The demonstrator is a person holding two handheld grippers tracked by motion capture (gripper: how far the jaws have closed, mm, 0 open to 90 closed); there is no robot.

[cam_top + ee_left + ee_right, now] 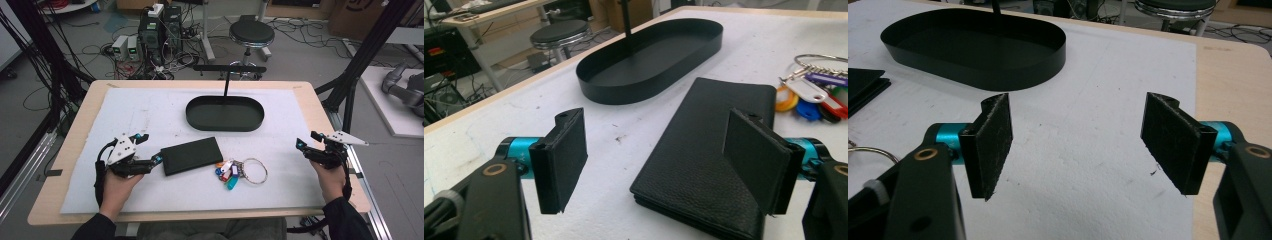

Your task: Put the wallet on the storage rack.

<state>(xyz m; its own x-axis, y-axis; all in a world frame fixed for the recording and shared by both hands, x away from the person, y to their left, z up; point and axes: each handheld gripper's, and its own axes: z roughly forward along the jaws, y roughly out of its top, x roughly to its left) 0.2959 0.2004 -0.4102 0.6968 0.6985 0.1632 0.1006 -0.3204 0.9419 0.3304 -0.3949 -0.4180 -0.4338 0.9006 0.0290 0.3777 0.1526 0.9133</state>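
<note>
While the right gripper [306,146] waits open at the right edge, the left gripper [150,148] — jaws spread — reaches the black leather wallet [192,155] at centre frame, untouched. Likely next: straddle its edge and close.

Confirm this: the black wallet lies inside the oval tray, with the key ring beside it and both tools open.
Not quite. The black wallet lies on the white mat in front of the oval tray, not inside it, as the high view shows. The key ring is beside it, and the left tool and right tool are both open.
</note>
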